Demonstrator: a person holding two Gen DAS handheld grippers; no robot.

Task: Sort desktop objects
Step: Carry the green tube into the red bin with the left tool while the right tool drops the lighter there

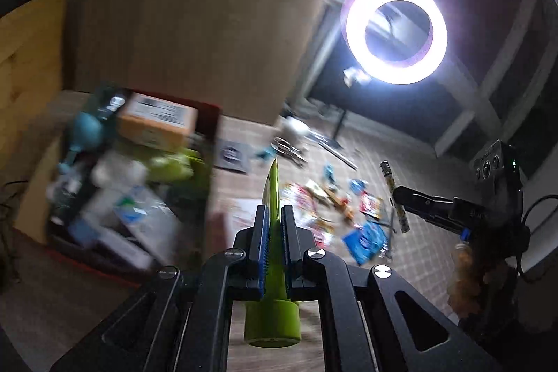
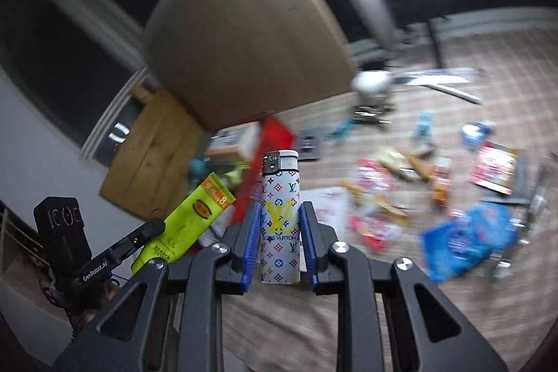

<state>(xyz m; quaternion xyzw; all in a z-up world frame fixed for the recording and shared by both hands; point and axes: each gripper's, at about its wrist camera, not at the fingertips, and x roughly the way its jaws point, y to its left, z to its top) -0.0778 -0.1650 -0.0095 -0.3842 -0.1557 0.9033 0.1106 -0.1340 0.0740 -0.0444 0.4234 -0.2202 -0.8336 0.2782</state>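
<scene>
Lime-green tube (image 1: 275, 197) clamped in my left gripper (image 1: 275, 218); right gripper (image 2: 280, 218) pinches the patterned lighter (image 2: 280, 215); both held aloft near the red bin (image 1: 115, 162), already part-filled; snack packets (image 2: 467, 239) litter the table (image 2: 505, 65), sorting roughly midway.

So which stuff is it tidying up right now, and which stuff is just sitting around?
Being sorted now:
- green tube, pinched in the left gripper
- patterned lighter, pinched in the right gripper
- red box already holding sorted things

Just lying about:
- ring light
- big cardboard box
- scattered snack packets, blurry, probably waiting their turn
</scene>
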